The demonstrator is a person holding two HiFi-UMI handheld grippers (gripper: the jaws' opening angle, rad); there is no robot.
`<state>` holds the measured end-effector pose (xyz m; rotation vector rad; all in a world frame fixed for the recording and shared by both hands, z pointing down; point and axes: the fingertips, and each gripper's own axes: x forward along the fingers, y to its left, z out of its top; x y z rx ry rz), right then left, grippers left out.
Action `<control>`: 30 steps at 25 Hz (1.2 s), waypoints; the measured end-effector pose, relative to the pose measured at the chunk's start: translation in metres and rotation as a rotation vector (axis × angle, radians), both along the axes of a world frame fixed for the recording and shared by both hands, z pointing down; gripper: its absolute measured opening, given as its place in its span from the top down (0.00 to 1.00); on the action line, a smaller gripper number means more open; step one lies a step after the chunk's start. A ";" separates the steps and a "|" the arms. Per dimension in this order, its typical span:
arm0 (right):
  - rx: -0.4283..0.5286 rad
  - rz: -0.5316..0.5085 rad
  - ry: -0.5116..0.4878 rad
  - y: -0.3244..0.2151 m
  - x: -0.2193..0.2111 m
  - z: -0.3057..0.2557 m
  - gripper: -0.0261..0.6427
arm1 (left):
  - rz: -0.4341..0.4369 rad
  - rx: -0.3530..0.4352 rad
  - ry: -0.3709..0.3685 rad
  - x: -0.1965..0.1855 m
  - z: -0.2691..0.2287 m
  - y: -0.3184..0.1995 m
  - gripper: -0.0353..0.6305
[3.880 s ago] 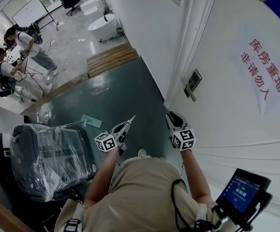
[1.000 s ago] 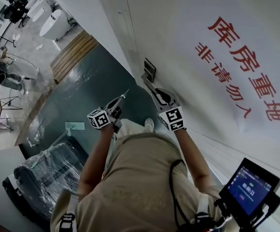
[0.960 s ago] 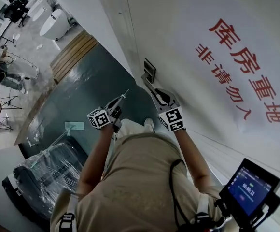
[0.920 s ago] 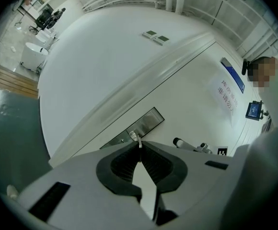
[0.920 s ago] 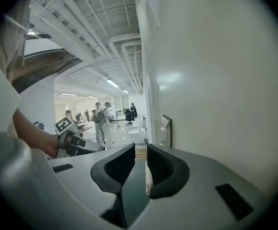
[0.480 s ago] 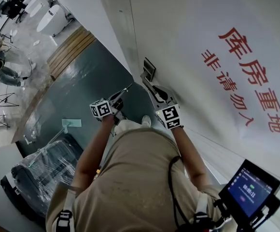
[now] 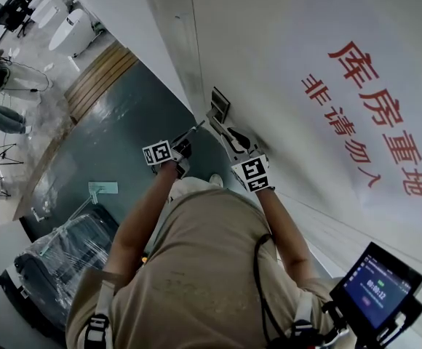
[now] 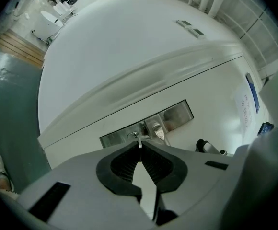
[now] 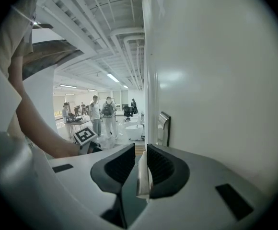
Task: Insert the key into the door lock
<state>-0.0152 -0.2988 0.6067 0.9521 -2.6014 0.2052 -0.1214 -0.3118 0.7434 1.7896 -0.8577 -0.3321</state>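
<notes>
left gripper view shows the left gripper (image 8: pixel 140 147) clenched on the key (image 8: pixel 139 141), its tip just beside the keyhole (image 8: pixel 132 135) in the steel lock plate (image 8: pixel 114 139). right gripper view shows the right gripper (image 9: pixel 141 152) clamped on the door handle (image 9: pixel 143 175).

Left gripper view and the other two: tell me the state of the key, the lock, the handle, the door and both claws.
key: clamped in the left claw, tip just short of the keyhole, not inserted.
door lock: no key in it yet.
door handle: held between the right claw's pads.
left claw: shut on the key.
right claw: shut on the door handle.
door: looks closed.
</notes>
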 end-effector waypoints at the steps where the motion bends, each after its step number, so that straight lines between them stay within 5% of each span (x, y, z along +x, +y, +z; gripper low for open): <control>1: 0.003 -0.002 0.001 0.000 0.000 0.001 0.84 | 0.004 0.001 -0.003 0.003 0.001 -0.002 0.90; 30: 0.001 -0.042 0.009 0.008 -0.007 0.005 0.84 | -0.025 -0.107 0.208 0.036 0.022 -0.037 0.90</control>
